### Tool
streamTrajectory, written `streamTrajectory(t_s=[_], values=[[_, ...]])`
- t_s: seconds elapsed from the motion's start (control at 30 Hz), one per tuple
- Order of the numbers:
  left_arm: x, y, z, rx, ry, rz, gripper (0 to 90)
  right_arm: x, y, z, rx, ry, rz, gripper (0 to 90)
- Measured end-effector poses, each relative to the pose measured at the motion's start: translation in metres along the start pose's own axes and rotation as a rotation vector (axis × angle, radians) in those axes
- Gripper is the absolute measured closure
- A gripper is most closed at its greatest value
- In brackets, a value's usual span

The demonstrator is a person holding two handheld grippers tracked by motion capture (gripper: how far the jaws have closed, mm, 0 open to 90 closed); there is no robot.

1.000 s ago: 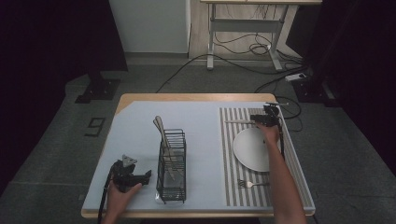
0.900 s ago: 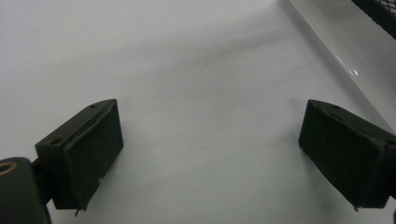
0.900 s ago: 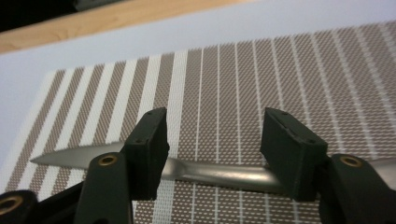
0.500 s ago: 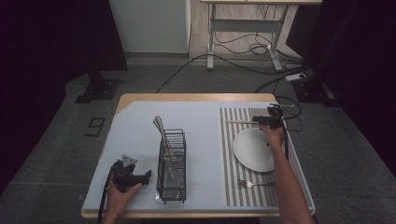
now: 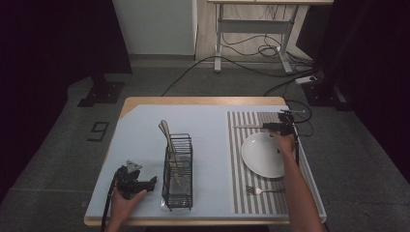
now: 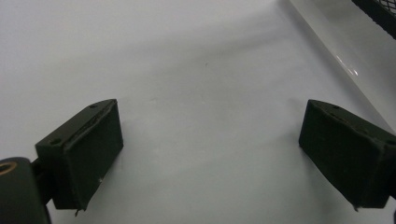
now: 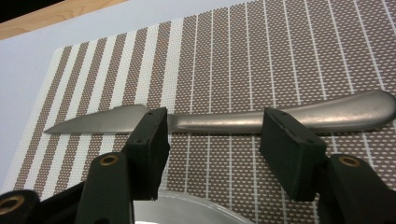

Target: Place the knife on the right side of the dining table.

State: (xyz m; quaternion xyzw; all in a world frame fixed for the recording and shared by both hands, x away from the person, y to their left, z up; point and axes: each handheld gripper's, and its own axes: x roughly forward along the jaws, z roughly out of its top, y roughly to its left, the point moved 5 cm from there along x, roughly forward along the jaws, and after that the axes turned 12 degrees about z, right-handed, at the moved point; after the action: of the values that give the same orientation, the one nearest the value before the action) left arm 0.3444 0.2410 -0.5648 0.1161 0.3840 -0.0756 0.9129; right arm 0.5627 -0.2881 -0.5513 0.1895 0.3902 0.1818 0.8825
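A steel table knife (image 7: 219,122) lies flat across the far end of the striped placemat (image 7: 289,56), blade to the left. My right gripper (image 7: 215,120) stands open just in front of it; its two black jaws are apart and overlap the knife's handle without pinching it. In the high view that gripper (image 5: 276,127) sits at the knife's (image 5: 249,126) handle end, past the white plate (image 5: 263,154). My left gripper (image 5: 151,181) rests on the pale blue table cover near the front left edge. Its jaws (image 6: 210,135) are wide apart with nothing between them.
A black wire cutlery rack (image 5: 178,169) holding utensils (image 5: 167,135) stands mid-table, right of the left gripper. A fork (image 5: 263,191) lies on the placemat (image 5: 237,164) in front of the plate. The plate's rim (image 7: 187,207) is just under the right jaws.
The right hand has edged slightly toward the near side at the knife's handle. The knife, the plate and the left gripper have stayed where they were.
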Motion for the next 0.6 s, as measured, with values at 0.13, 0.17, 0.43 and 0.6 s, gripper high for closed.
streamTrajectory(t_s=[0.13,0.17,0.43,0.6], values=[[0.0,0.0,0.0,0.001,0.0,0.0,5.8,0.0004,-0.0002,0.0001,0.003,-0.004,0.0,41.5],[0.0,0.0,0.0,0.0,-0.001,0.001,5.8,0.0005,-0.0002,0.0001,0.0,-0.004,-0.001,41.4],[0.0,0.0,0.0,0.001,0.0,0.001,5.8,0.0012,-0.0002,0.0002,-0.002,-0.012,-0.002,40.9],[0.0,0.0,0.0,0.001,-0.001,0.001,5.8,0.0008,0.0004,0.0,0.003,-0.01,-0.005,40.1]])
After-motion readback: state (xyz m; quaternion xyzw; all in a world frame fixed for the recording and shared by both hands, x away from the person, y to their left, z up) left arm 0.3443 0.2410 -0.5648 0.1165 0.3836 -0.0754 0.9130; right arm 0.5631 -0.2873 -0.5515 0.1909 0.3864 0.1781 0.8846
